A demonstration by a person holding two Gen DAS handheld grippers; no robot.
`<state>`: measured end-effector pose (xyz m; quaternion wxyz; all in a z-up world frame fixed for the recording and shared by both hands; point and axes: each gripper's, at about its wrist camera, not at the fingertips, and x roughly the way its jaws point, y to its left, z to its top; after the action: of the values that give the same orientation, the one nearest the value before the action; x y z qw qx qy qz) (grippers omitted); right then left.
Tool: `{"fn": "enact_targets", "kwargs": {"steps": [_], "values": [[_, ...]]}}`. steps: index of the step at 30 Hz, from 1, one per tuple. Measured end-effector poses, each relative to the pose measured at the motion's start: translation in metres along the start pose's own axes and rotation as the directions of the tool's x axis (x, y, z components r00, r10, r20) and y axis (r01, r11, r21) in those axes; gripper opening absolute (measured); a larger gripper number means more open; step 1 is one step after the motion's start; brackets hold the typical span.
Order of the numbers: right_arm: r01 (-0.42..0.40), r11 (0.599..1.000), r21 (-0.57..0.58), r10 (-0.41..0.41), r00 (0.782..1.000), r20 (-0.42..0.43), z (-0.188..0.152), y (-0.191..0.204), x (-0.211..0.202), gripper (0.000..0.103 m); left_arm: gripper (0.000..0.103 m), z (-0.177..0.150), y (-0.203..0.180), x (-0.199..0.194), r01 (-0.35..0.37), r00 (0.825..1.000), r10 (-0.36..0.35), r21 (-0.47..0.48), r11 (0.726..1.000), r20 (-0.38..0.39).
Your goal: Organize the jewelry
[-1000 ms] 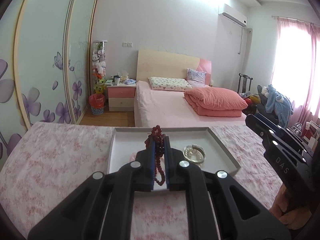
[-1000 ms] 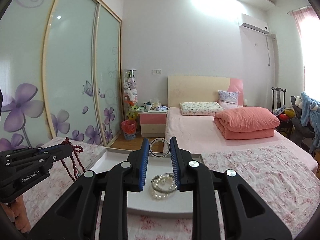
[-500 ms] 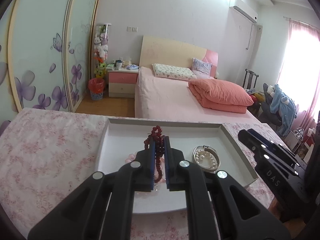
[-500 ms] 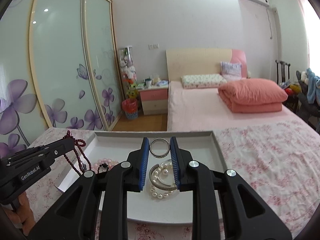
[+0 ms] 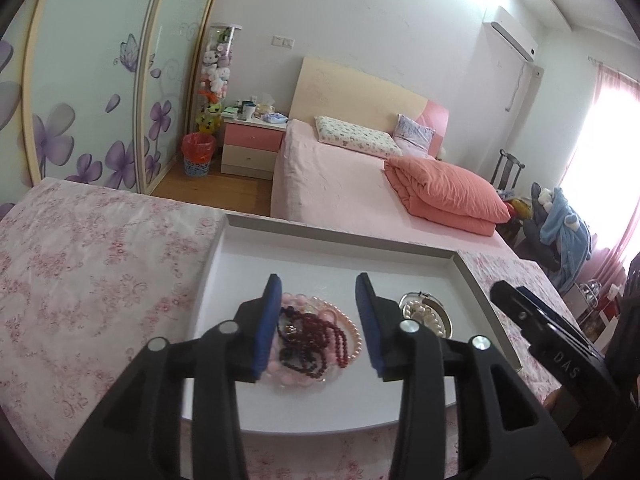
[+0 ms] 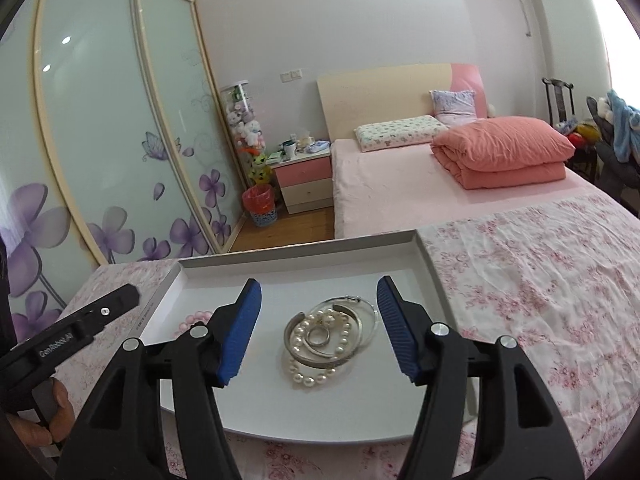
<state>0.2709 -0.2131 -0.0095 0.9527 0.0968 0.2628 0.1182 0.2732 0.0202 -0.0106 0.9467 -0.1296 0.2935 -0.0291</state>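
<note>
- Left wrist view: the left claw (image 5: 316,320) hangs over a shallow white tray (image 5: 340,240) that sits on a pink flowered bedspread (image 5: 92,264). Its jaws are opening and stand apart, gripping nothing.
- Straight beyond the gap between its blue pads (image 5: 266,324) lies a dark red bead string (image 5: 316,340), heaped on the tray floor on top of a pink bead bracelet (image 5: 288,380) and a strand of small pink pearls (image 5: 354,334). The red beads sit close to the left pad; I cannot tell whether they touch it.
- To the right of that claw, on the same tray, lies a small heap of silver bangles and white pearls (image 5: 424,314).
- Further right, the other black claw comes in from the edge of the picture.
- Right wrist view: the right claw (image 6: 318,320) is also opening, its jaws wide and released, nothing pressed between them.
- Beyond its gap a silver ring (image 6: 319,336) rests on the tray inside the white pearl bracelet (image 6: 316,360), with silver bangles (image 6: 320,354) around them and a thin wire hoop (image 6: 362,308) at the back.
- Left of this claw, the pink beads (image 6: 196,318) show at the tray's side, and the left claw pokes in above them, a hand (image 6: 44,420) on its grip.
</note>
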Motion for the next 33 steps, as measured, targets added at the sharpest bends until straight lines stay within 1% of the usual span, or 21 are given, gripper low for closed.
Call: {"fn": "enact_targets", "kwargs": {"steps": [2, 7, 12, 15, 17, 18, 19, 21, 23, 25, 27, 30, 33], "values": [[0.006, 1.000, 0.007, -0.006, 1.000, 0.004, 0.002, -0.003, -0.003, 0.061, 0.047, 0.001, 0.004, -0.005, -0.011, 1.000, 0.011, -0.005, 1.000, 0.007], [0.011, 1.000, 0.010, -0.011, 1.000, 0.017, 0.003, -0.004, -0.016, 0.061, 0.052, 0.003, 0.009, -0.020, -0.031, 0.999, 0.031, -0.009, 0.999, 0.026], [-0.009, 0.999, 0.042, 0.007, 0.999, 0.044, 0.010, -0.012, -0.034, 0.062, 0.057, 0.007, 0.016, -0.038, -0.039, 0.998, 0.040, -0.023, 0.999, 0.049], [-0.012, 0.999, 0.043, 0.009, 0.998, 0.065, 0.014, -0.013, -0.047, 0.065, 0.062, 0.008, 0.018, -0.053, -0.042, 0.997, 0.044, -0.028, 0.999, 0.068], [-0.017, 0.999, 0.035, 0.014, 0.997, 0.075, 0.014, -0.012, -0.055, 0.068, 0.068, 0.006, 0.020, -0.062, -0.046, 0.996, 0.048, -0.027, 0.999, 0.080], [-0.019, 0.999, 0.029, 0.017, 0.997, 0.080, 0.013, -0.010, -0.060, 0.070, 0.070, 0.006, 0.021, -0.069, -0.050, 0.995, 0.052, -0.024, 0.998, 0.089], [-0.021, 1.000, 0.024, 0.019, 0.996, 0.084, 0.013, -0.008, -0.064, 0.075, 0.073, 0.004, 0.021, -0.073, -0.052, 0.994, 0.053, -0.023, 0.998, 0.092], [-0.024, 1.000, 0.008, 0.023, 0.995, 0.096, 0.011, -0.004, -0.073, 0.080, 0.080, 0.001, 0.024, -0.084, -0.054, 0.993, 0.056, -0.024, 0.998, 0.100], [-0.022, 1.000, -0.005, 0.022, 0.994, 0.106, 0.007, 0.000, -0.081, 0.091, 0.091, -0.002, 0.027, -0.093, -0.055, 0.992, 0.058, -0.027, 0.998, 0.108], [-0.021, 1.000, -0.024, 0.024, 0.992, 0.120, 0.004, 0.004, -0.092, 0.096, 0.099, -0.004, 0.027, -0.102, -0.062, 0.991, 0.065, -0.025, 0.998, 0.117], [-0.016, 0.999, -0.049, 0.023, 0.990, 0.136, 0.001, 0.009, -0.102, 0.101, 0.099, -0.008, 0.028, -0.111, -0.080, 0.989, 0.081, -0.018, 0.997, 0.126], [-0.001, 0.997, -0.079, 0.013, 0.988, 0.152, -0.005, 0.014, -0.113, 0.101, 0.099, -0.015, 0.030, -0.125, -0.116, 0.984, 0.115, -0.007, 0.993, 0.134], [0.014, 0.995, -0.097, 0.002, 0.987, 0.162, -0.011, 0.017, -0.122, 0.101, 0.099, -0.022, 0.030, -0.138, -0.137, 0.979, 0.134, 0.009, 0.991, 0.155]]}}
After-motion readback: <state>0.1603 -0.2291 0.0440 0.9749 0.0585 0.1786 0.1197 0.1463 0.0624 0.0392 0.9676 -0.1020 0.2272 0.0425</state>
